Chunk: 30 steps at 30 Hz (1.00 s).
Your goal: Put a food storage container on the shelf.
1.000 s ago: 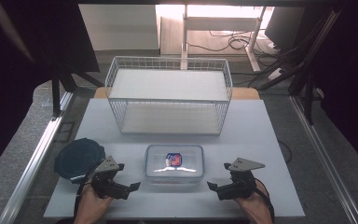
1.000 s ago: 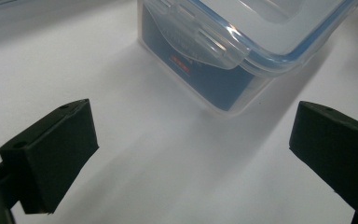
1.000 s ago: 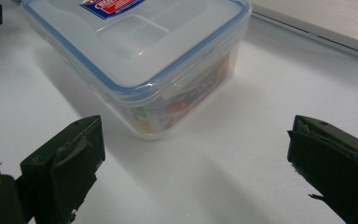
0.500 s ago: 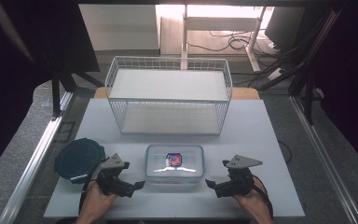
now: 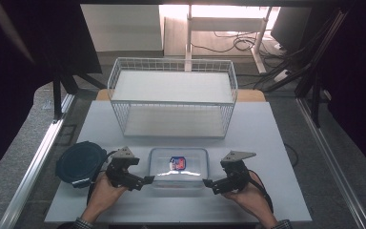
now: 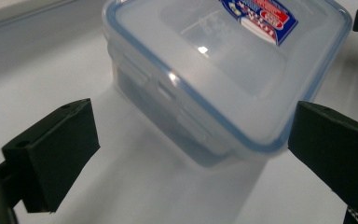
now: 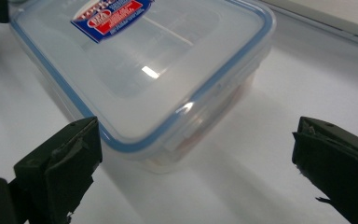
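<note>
Lying near the front edge of the white desk (image 5: 276,143), the clear plastic container (image 5: 178,168) with its blue-rimmed lid and red-and-blue label sits between the two grippers. The left gripper (image 5: 140,182) is just beside the container's left end, its fingers (image 6: 51,149) spread wide with nothing between them; in the left gripper view a near corner of the box reaches toward the gap, not touching either finger. The right gripper (image 5: 210,185) is just beside the right end, its fingers (image 7: 58,163) likewise wide apart and bare, a corner of the lid close to one of them. Bare desk lies behind the container up to the white wire basket (image 5: 171,98), which stands well apart at the far side. A dark round lid (image 5: 80,162) rests by the desk's left edge, near the left gripper
</note>
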Motion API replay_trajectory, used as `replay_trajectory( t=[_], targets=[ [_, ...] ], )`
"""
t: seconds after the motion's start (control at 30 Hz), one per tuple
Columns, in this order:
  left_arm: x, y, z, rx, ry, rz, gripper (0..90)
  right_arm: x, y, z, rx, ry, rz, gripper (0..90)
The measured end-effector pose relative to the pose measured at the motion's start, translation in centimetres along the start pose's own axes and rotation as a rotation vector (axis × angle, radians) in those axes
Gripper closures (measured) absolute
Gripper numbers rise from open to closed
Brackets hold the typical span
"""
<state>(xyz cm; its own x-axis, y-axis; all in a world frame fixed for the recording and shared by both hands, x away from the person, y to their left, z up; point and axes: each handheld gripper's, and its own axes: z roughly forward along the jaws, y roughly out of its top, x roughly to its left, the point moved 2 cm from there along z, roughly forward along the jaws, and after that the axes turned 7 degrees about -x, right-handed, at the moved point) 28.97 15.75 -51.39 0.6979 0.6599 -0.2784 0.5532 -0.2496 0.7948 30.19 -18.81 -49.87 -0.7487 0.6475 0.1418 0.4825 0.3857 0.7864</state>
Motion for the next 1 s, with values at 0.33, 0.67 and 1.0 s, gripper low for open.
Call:
replay_trajectory(
  t=[0.33,0.67,1.0],
  targets=[
    [1.2,2.0,3.4,0.091,-0.126,-0.063,0.0,-1.4,2.2,2.8,0.066,0.096,0.117,1.7],
    [1.6,0.7,2.5,0.105,-0.218,-0.154,8.8,-1.7,1.6,3.5,0.102,0.239,0.272,16.0],
    [1.3,-0.2,0.5,0.048,-0.237,-0.235,39.4,-1.6,0.4,1.0,0.087,0.280,0.382,43.5]
  ],
)
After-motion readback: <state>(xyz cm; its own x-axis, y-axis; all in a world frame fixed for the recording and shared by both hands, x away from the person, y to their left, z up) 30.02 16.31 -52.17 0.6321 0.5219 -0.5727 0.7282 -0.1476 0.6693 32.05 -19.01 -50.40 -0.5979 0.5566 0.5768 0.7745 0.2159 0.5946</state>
